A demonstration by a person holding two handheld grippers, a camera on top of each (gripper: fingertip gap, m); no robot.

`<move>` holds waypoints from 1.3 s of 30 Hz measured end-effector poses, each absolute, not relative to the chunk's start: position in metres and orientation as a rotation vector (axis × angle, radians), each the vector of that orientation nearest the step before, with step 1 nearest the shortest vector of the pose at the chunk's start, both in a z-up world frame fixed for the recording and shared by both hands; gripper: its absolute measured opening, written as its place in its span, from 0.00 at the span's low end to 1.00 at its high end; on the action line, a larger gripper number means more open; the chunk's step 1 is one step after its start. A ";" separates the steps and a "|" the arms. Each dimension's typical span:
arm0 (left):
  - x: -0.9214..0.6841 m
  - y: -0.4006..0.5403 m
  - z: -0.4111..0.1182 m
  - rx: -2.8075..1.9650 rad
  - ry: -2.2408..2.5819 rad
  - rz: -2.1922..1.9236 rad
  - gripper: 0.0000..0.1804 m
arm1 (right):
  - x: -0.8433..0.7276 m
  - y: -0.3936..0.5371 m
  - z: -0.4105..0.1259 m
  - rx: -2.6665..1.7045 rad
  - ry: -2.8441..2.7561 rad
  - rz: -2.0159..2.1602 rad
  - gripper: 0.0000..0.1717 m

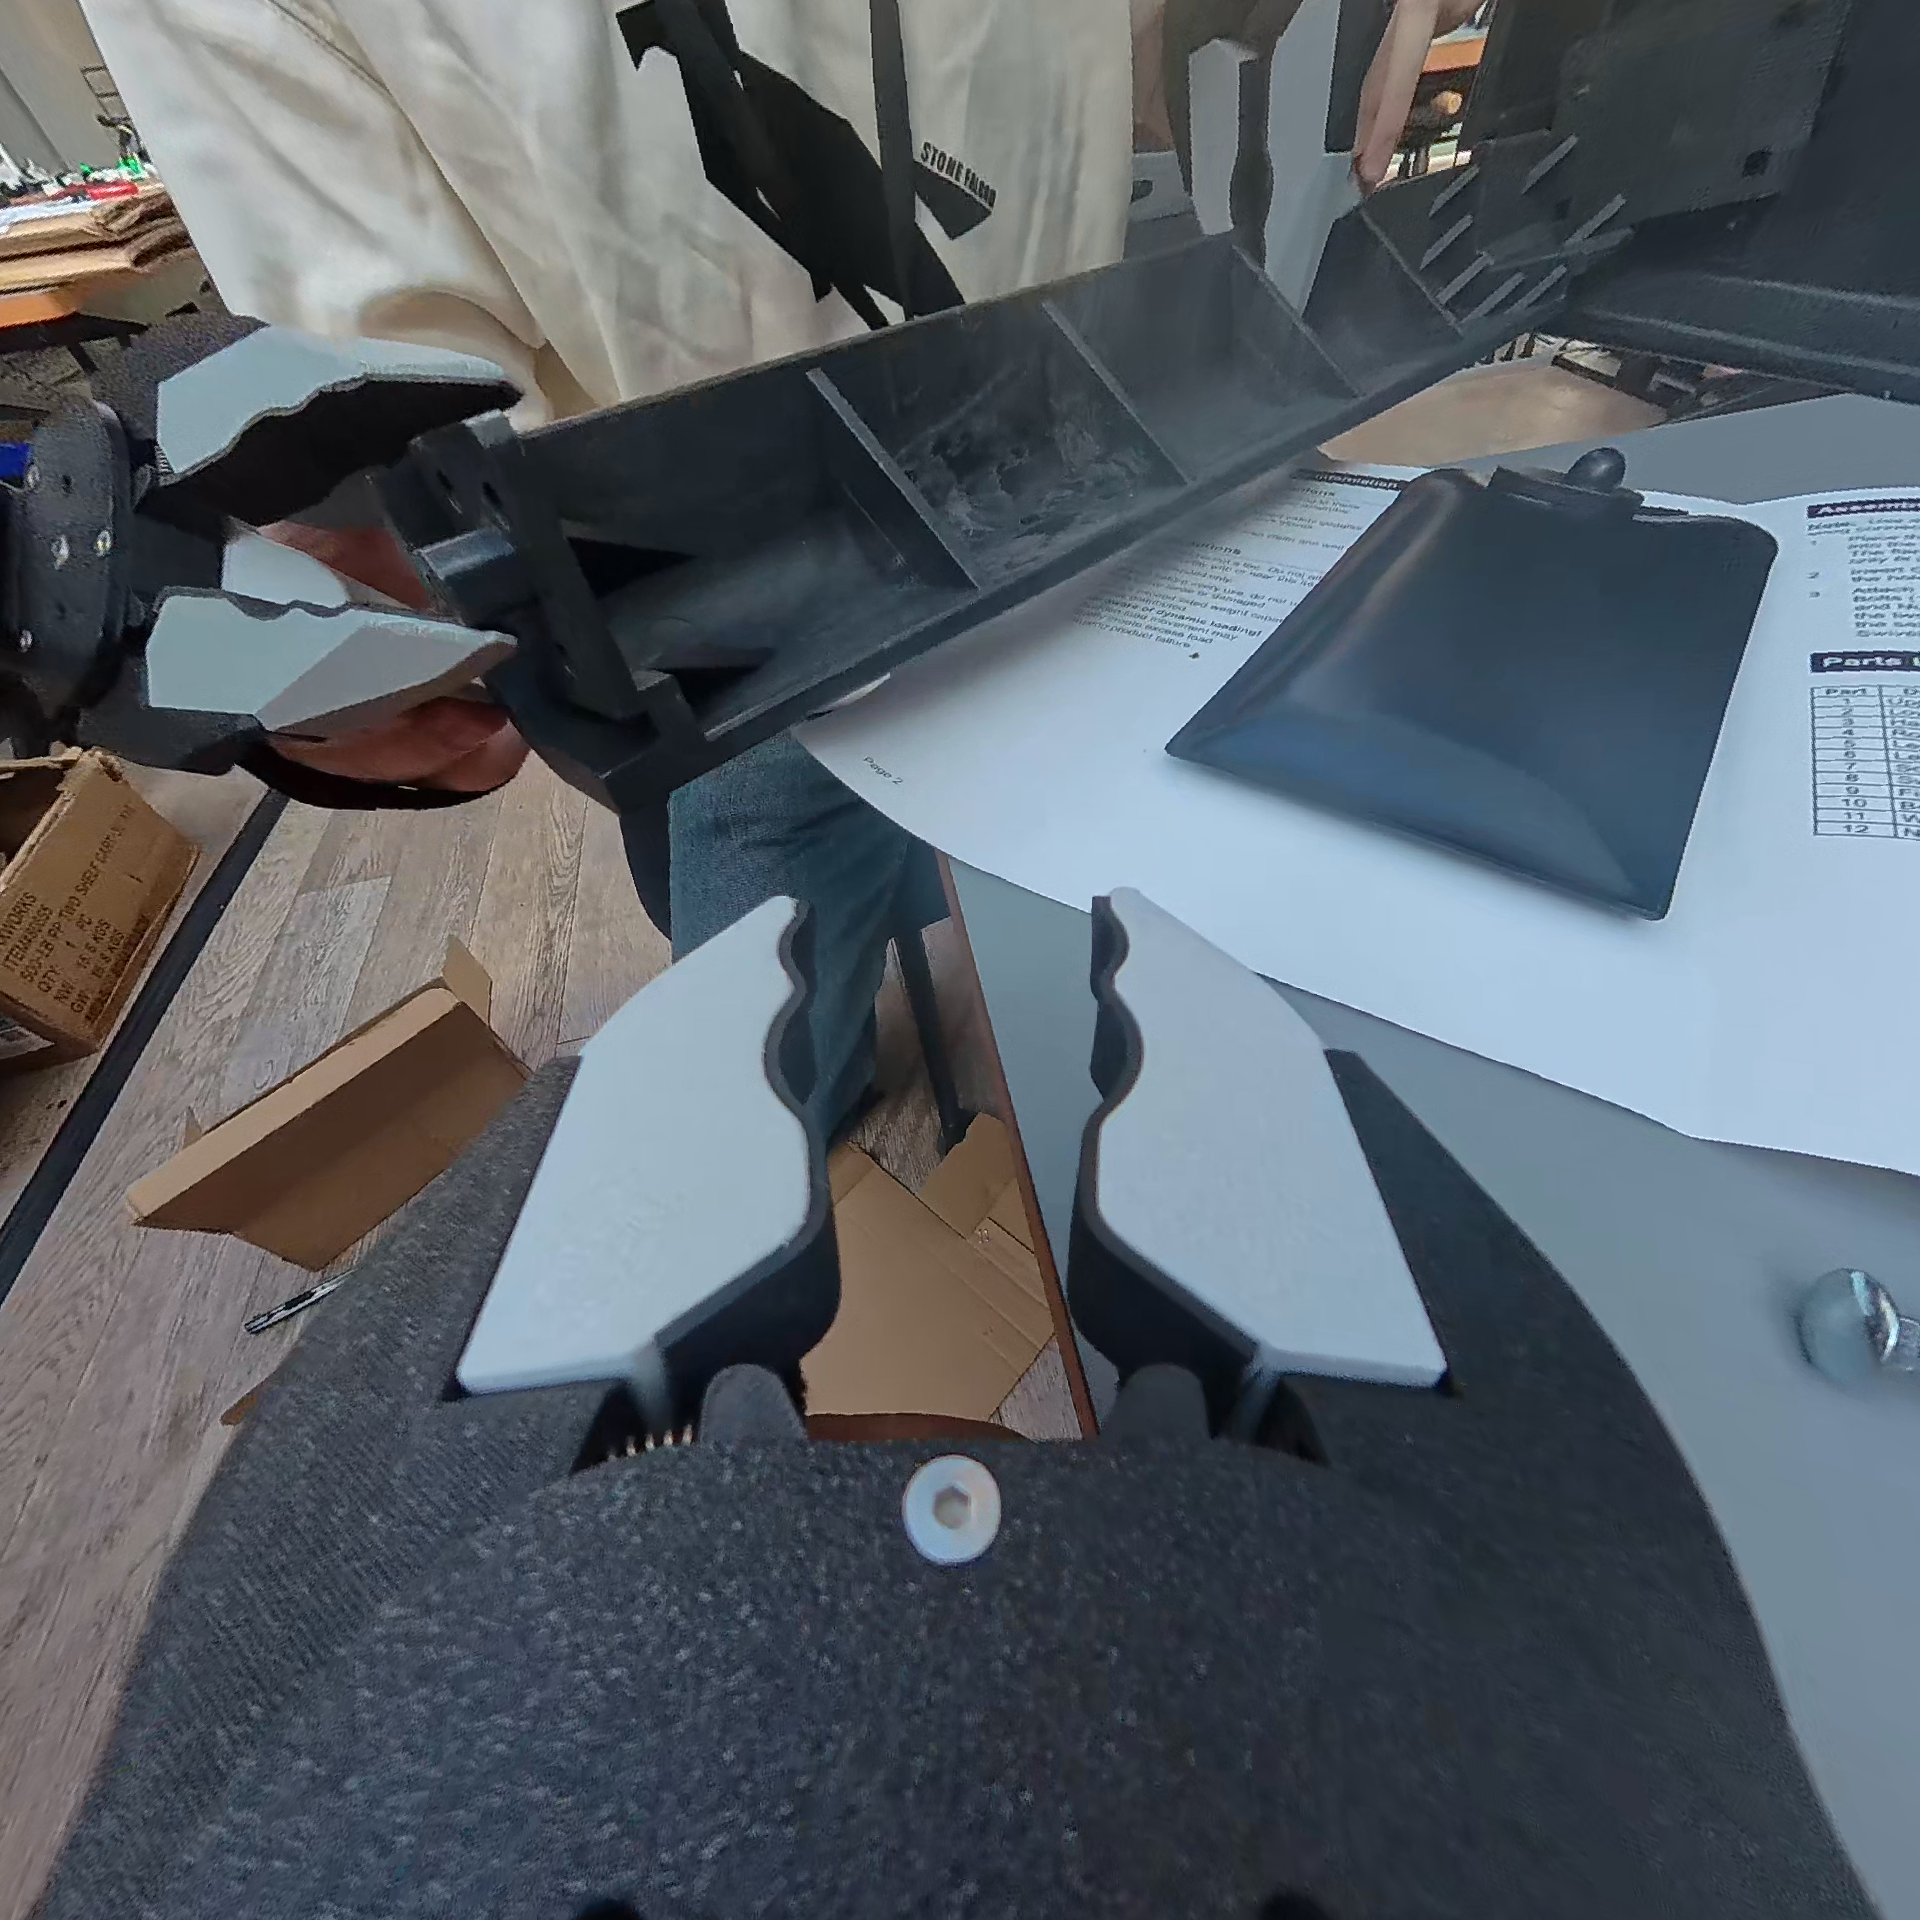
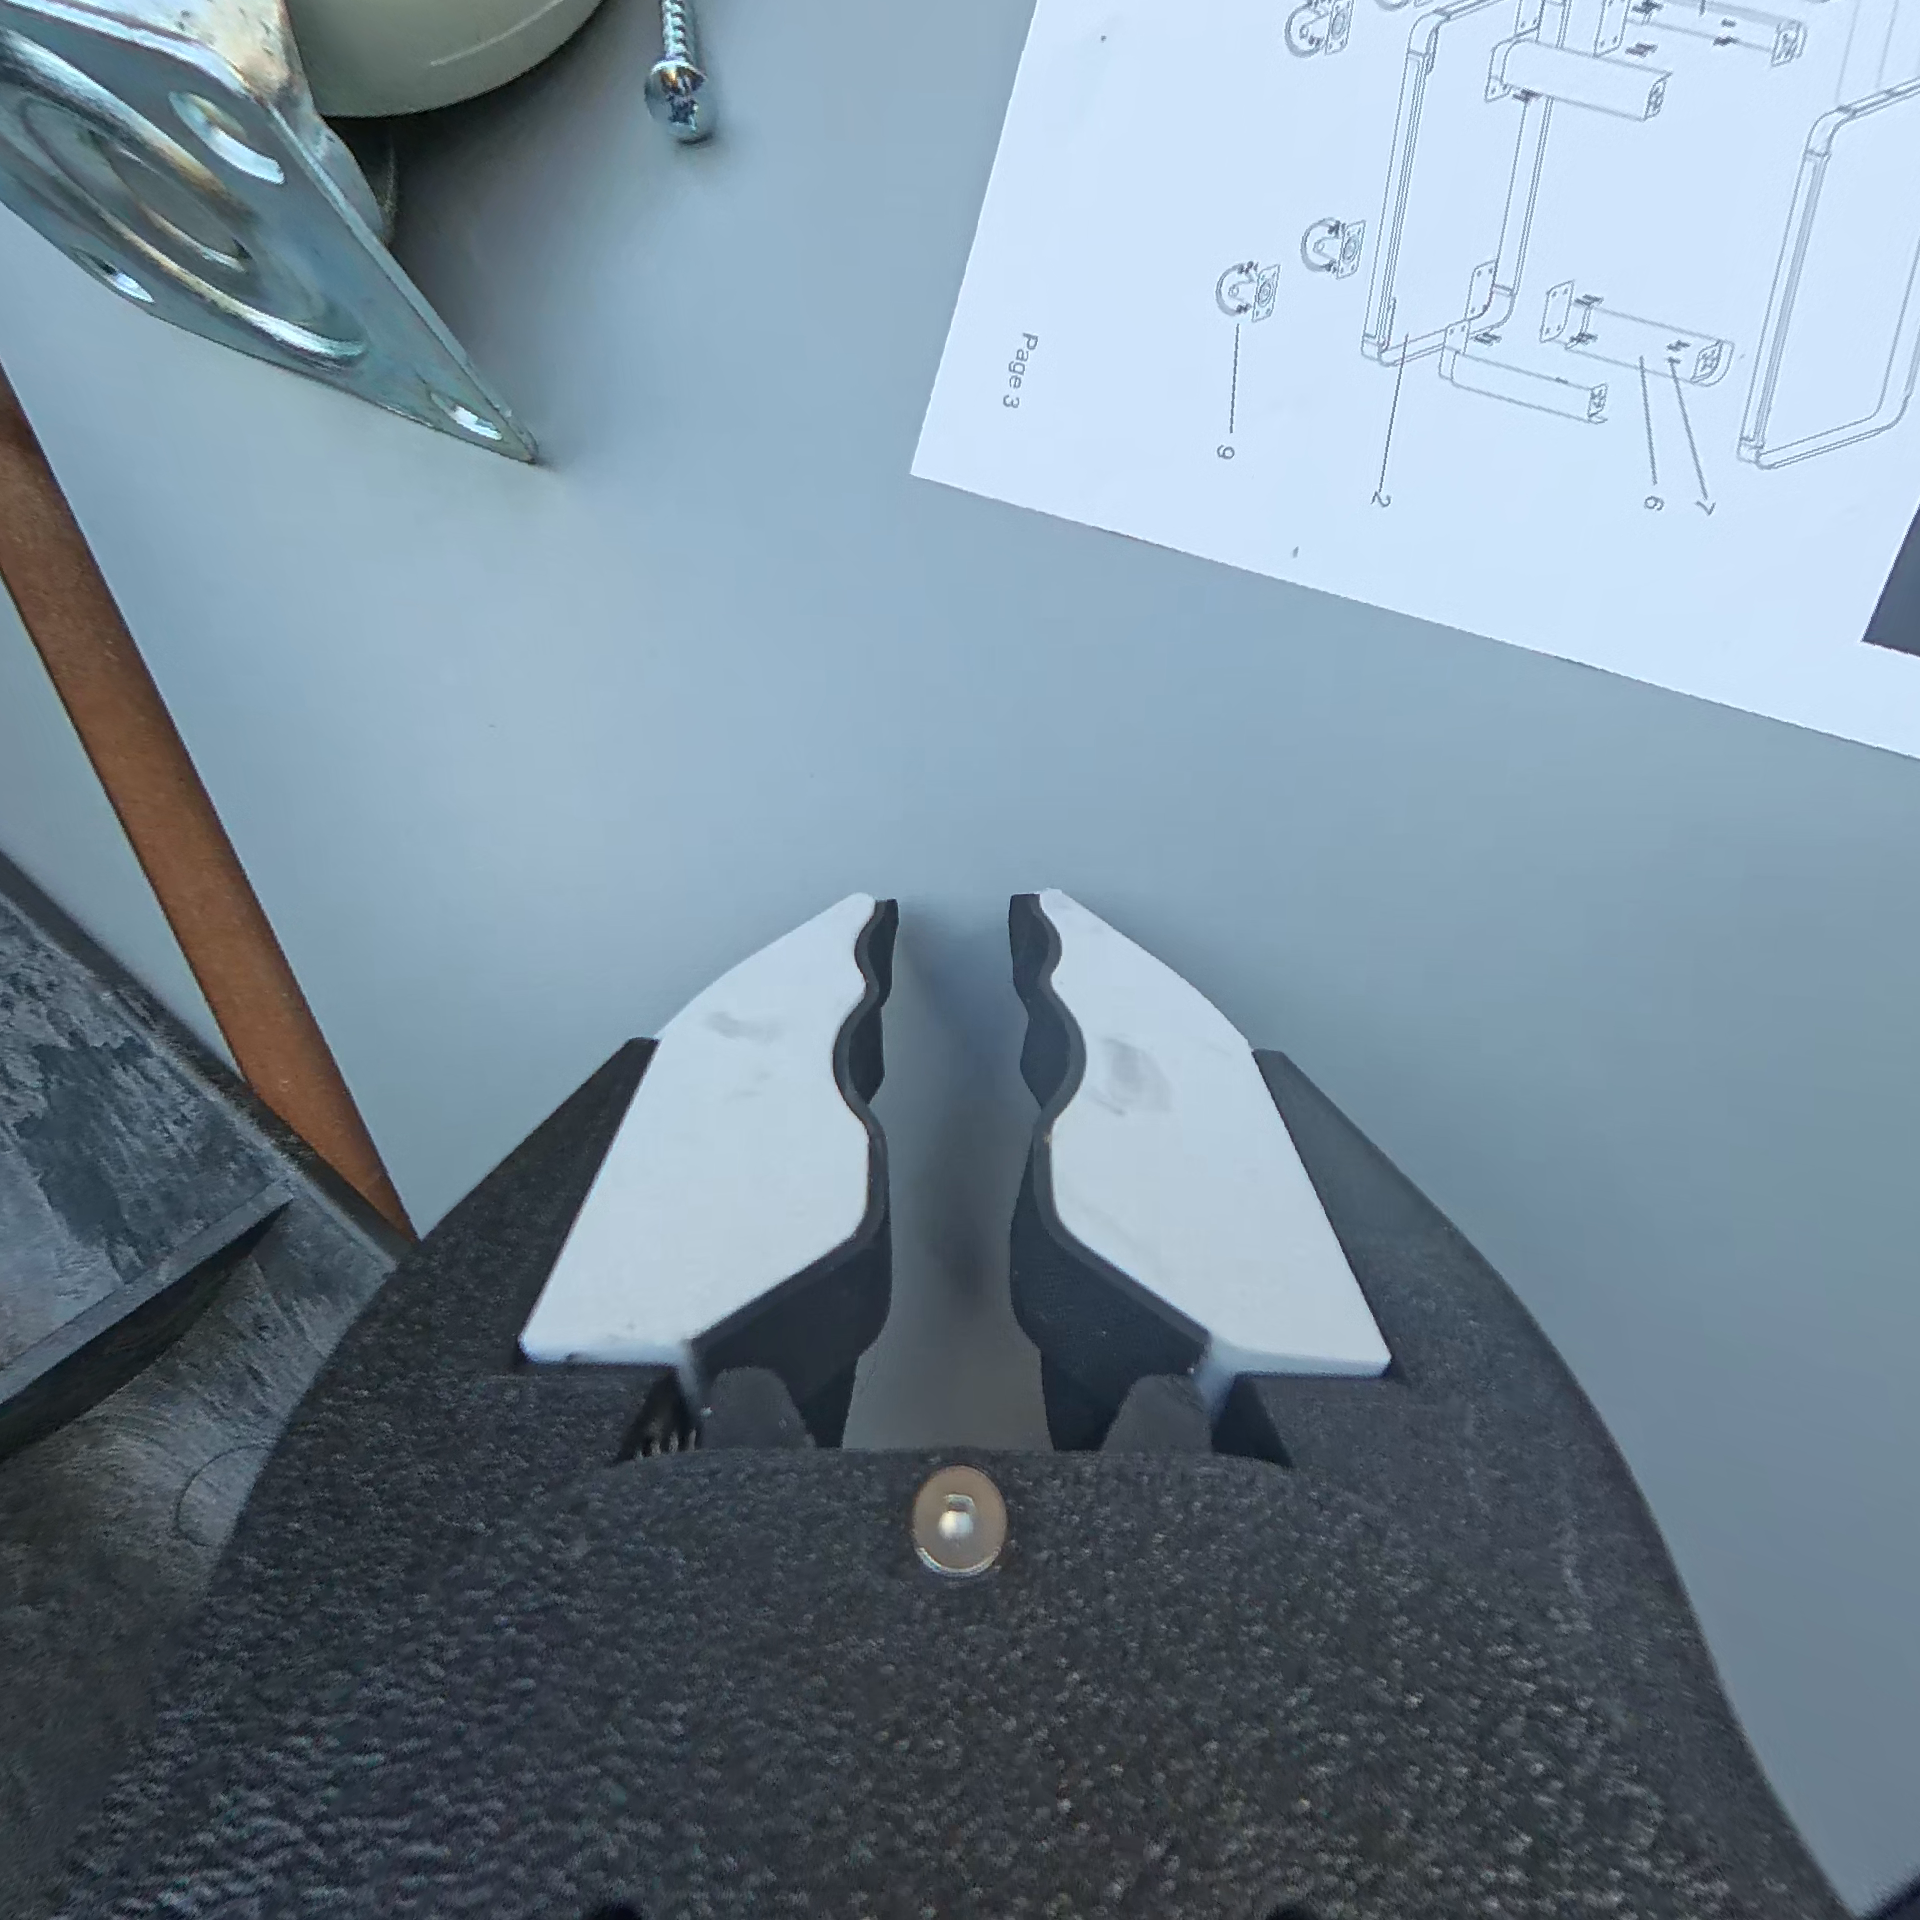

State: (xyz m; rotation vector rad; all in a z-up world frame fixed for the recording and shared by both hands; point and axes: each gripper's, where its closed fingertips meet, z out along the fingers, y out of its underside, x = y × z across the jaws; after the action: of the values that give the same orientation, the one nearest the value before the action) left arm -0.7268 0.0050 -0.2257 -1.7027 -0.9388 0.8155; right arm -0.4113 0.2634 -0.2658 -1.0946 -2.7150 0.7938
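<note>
My left gripper (image 1: 951,914) is open with nothing in it, at the near edge of a grey table (image 1: 1558,1299), partly over the floor. Ahead of it a long black ribbed plastic beam (image 1: 987,488) slants above the table. Another gripper (image 1: 488,520), held by a person's hand, has a finger on either side of the beam's left end. I cannot tell whether it presses on the beam. My right gripper (image 2: 951,914) is open with nothing in it, over bare grey table (image 2: 727,675).
An instruction sheet (image 1: 1039,810) carries a black tray-like part (image 1: 1486,686); a bolt (image 1: 1860,1335) lies at the right. The right wrist view shows a caster plate (image 2: 208,229), a screw (image 2: 681,78), a diagram sheet (image 2: 1455,364) and a black part (image 2: 94,1195). Cardboard (image 1: 332,1122) lies on the floor. Tip to tip, the grippers are about 40 cm apart.
</note>
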 end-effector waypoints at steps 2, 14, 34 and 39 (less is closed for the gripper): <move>-0.727 0.006 -0.227 -1.711 -0.935 0.814 0.28 | -0.411 0.263 -0.266 -1.093 -2.717 0.790 0.13; -0.727 0.007 -0.228 -1.715 -0.935 0.805 0.28 | -0.411 0.263 -0.267 -1.096 -2.721 0.789 0.13; -0.727 0.009 -0.230 -1.721 -0.928 0.798 0.28 | -0.410 0.263 -0.268 -1.093 -2.729 0.783 0.13; -0.727 0.010 -0.231 -1.725 -0.928 0.794 0.28 | -0.410 0.263 -0.268 -1.094 -2.730 0.782 0.13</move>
State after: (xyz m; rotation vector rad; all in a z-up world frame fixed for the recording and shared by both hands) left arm -0.7272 0.0097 -0.2310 -1.7253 -0.9283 0.7941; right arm -0.4099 0.2630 -0.2677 -1.0937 -2.7304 0.7817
